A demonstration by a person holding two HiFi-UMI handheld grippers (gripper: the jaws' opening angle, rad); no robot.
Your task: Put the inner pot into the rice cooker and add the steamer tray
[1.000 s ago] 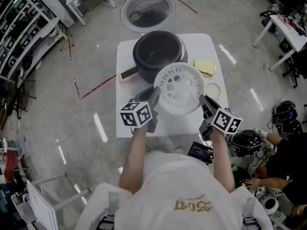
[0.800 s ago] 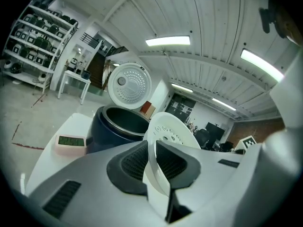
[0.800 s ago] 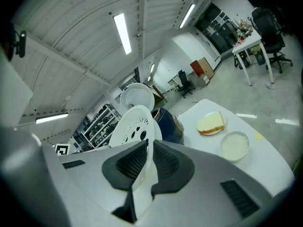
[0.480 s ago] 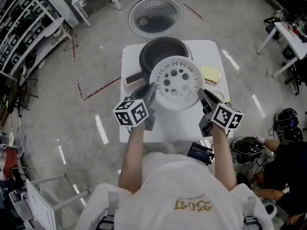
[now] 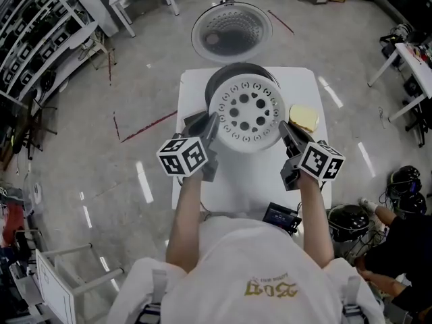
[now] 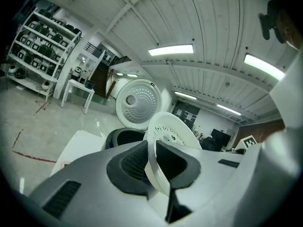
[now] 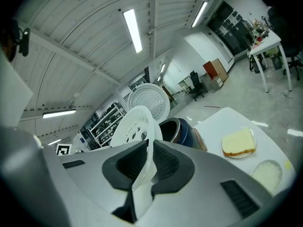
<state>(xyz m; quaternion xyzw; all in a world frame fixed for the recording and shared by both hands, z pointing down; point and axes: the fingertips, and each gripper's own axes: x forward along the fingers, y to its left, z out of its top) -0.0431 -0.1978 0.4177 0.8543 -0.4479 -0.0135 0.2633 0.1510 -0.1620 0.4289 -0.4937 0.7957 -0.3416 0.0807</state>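
The white steamer tray [image 5: 246, 121], round with several holes, hangs in the air just in front of the rice cooker [image 5: 223, 79], partly hiding its dark pot opening. My left gripper [image 5: 210, 123] is shut on the tray's left rim and my right gripper [image 5: 283, 128] is shut on its right rim. In the left gripper view the tray's rim [image 6: 154, 167] sits between the dark pads of the left gripper [image 6: 152, 161]. In the right gripper view the rim [image 7: 146, 171] is pinched by the right gripper [image 7: 147, 167]. The cooker's lid [image 5: 231, 31] stands open behind it.
The white table [image 5: 196, 174] carries a yellow sponge on a dish [image 5: 304, 118] at the right, also seen as the sponge [image 7: 239, 143], and a small round dish [image 7: 267, 173]. Shelving [image 5: 34, 46] lines the left. A desk [image 5: 413, 59] stands at the right.
Both grippers have carried the tray up and away from me, from over the table's near half to the cooker's front. The grip on both rims is unchanged.
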